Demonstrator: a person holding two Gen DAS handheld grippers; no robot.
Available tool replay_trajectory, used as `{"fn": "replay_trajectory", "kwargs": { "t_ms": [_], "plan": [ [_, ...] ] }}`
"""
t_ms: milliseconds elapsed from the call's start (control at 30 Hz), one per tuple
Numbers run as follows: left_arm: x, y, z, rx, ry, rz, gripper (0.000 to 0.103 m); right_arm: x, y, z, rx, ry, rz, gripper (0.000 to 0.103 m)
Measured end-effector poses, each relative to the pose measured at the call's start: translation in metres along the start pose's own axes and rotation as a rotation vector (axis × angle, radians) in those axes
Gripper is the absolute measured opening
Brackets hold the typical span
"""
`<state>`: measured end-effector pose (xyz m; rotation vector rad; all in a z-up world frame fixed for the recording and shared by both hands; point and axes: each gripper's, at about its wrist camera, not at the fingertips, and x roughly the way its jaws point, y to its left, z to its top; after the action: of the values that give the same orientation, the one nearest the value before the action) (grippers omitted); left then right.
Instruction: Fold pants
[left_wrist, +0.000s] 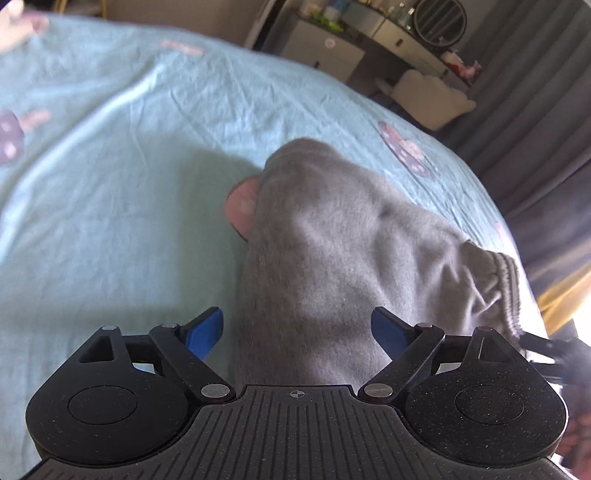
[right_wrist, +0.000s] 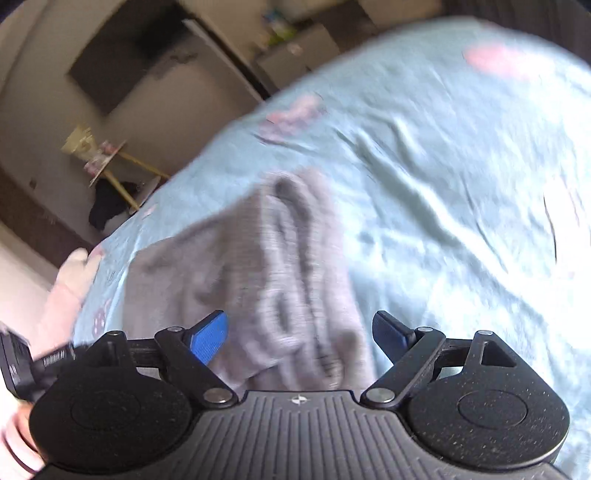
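Note:
Grey sweatpants (left_wrist: 332, 240) lie bunched on a light blue bed sheet (left_wrist: 129, 147), with the elastic waistband (left_wrist: 506, 295) at the right in the left wrist view. My left gripper (left_wrist: 297, 321) hovers over the near part of the cloth. Its blue pads stand wide apart and do not press on the fabric. In the blurred right wrist view the same pants (right_wrist: 258, 266) show as a folded heap on the sheet (right_wrist: 443, 166). My right gripper (right_wrist: 300, 325) is open above them, and the cloth runs between the pads without being pinched.
A white dresser (left_wrist: 325, 51), a pale chair (left_wrist: 432, 99) and grey curtains (left_wrist: 535, 110) stand beyond the bed. A yellow-legged stand (right_wrist: 107, 158) is by the wall. A hand (right_wrist: 74, 273) shows at the left edge of the right wrist view.

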<state>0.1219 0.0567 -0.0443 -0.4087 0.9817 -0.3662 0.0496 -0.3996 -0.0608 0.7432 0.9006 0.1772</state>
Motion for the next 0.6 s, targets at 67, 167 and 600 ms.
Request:
{"fn": "replay_trajectory", "kwargs": {
  "t_ms": [67, 167, 600],
  "plan": [
    [0.009, 0.013, 0.004, -0.048, 0.048, -0.092, 0.091, 0.013, -0.014, 0.010, 0.071, 0.026, 0.072, 0.086],
    [0.023, 0.017, 0.007, -0.035, 0.079, -0.154, 0.094, 0.034, -0.012, 0.022, 0.057, 0.074, 0.132, 0.086],
    [0.068, -0.017, 0.025, -0.006, 0.117, -0.214, 0.050, 0.065, 0.038, 0.027, -0.131, 0.094, 0.070, 0.062]
  ]
}}
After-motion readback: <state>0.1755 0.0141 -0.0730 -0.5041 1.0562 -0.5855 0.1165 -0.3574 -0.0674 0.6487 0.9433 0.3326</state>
